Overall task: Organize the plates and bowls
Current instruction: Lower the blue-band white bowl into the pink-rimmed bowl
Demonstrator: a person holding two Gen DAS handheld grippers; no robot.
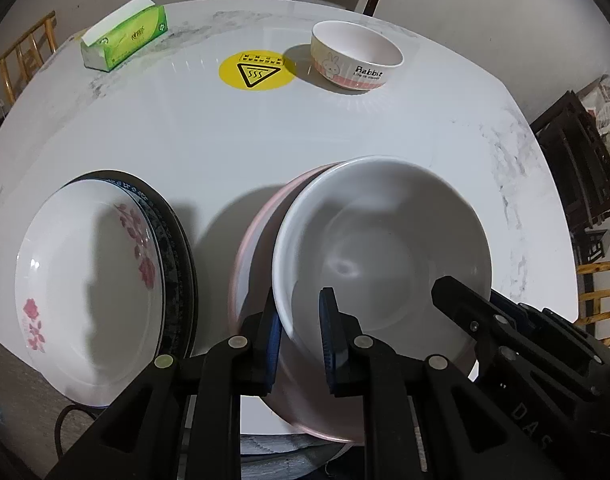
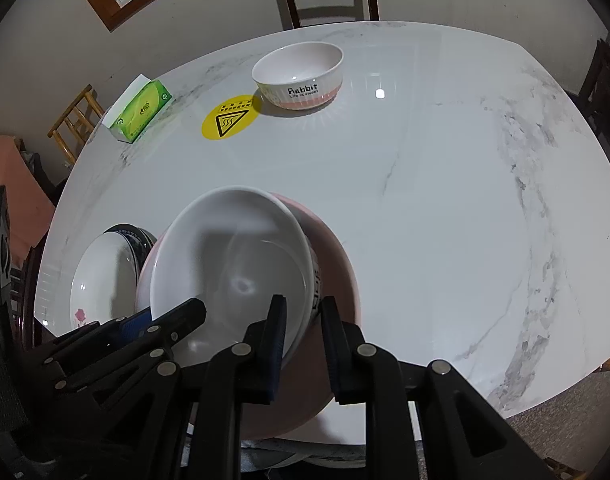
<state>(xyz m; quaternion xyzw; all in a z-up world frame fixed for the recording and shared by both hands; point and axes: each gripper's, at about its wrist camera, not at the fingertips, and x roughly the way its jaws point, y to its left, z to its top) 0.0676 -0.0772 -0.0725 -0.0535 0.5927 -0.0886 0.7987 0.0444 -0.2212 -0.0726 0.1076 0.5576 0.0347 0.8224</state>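
Bowls and plates occupy the near half of the marble table (image 2: 445,184). Nearest, the white bowl (image 1: 385,248) sits tilted inside the pink bowl (image 1: 257,240), not yet seated level. The left gripper (image 1: 301,336) straddles the white bowl's near-left rim, one pad outside and one inside; the right gripper (image 2: 303,344) straddles its near-right rim likewise. Pads appear close to the wall on both, so each is judged clenched on that rim (actual contact pressure cannot be confirmed). Just left of this pair, the floral plate (image 1: 85,292) rests on the dark-rimmed plate (image 1: 181,264), so plate stacking appears done. Further out, near table centre, lies a yellow heat-warning sticker (image 1: 257,71); beside it stands the rabbit bowl (image 1: 355,56), upright, alone and well apart from the nested pair. A green tissue box (image 1: 125,38) sits at the far left edge. Assessment: task well advanced; outstanding are settling the white bowl level and, probably, nesting the rabbit bowl.
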